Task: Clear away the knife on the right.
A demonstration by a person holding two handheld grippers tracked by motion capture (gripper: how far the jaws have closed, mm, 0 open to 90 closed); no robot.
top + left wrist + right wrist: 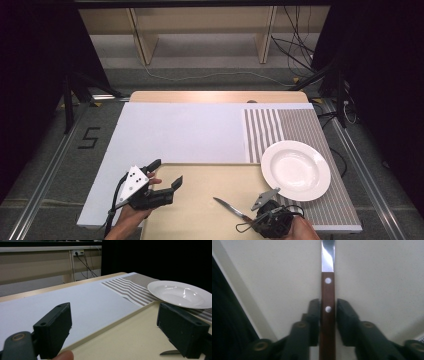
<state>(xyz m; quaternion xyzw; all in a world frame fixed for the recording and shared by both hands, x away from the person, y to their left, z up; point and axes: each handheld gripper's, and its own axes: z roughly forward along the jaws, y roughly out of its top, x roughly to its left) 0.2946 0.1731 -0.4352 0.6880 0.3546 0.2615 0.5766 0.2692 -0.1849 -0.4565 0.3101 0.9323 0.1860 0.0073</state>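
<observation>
High view, left gripper [169, 174] jaws wide apart over beige board's [200, 210] left edge, round glossy white plate [295, 170] on striped mat [300, 130], right gripper view, right gripper [328, 308] clamped on wooden riveted knife [328, 297] handle, steel blade forward over bare board.

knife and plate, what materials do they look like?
Knife: handle looks like reddish-brown wood, matte, with two bright metal rivets; blade is shiny metal, likely steel, reflecting light. It sits between the right gripper jaws. Plate: glossy white, probably glazed ceramic, given highlights in the left gripper view; hard plastic can't be excluded.
</observation>
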